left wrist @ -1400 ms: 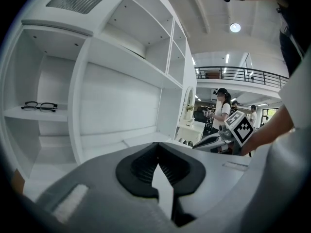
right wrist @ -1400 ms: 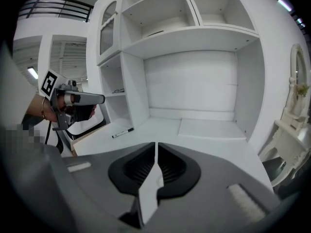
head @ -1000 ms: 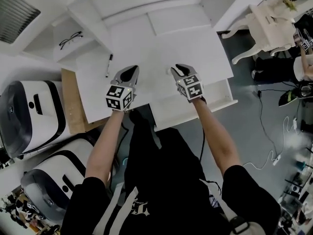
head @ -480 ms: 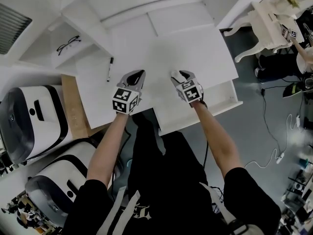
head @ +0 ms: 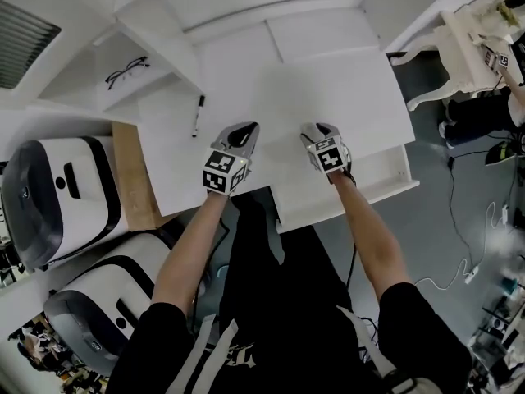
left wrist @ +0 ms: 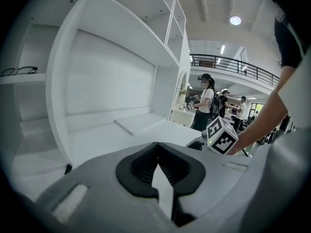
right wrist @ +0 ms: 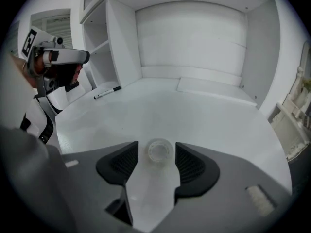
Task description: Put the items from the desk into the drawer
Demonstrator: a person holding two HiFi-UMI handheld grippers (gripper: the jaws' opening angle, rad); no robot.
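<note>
Left gripper [head: 243, 130]: we have its jaws pressed together with nothing between them. It sits over the near part of the desk [head: 344, 80].
Right gripper [head: 318, 131]: jaws stand wide apart and have just been opening. The pads grip nothing.
Ring [right wrist: 159, 151]: small, pale and round. It lies flat on the desk between the right jaws, clear of both pads.
Pen [head: 198, 115]: on the desk at ten o'clock from the left gripper, well apart from it.
Glasses [head: 127, 70]: on a side shelf, further out at ten o'clock beyond the pen.
Drawer [head: 371, 194]: pulled out under the desk's near edge, at four o'clock from the right gripper.
</note>
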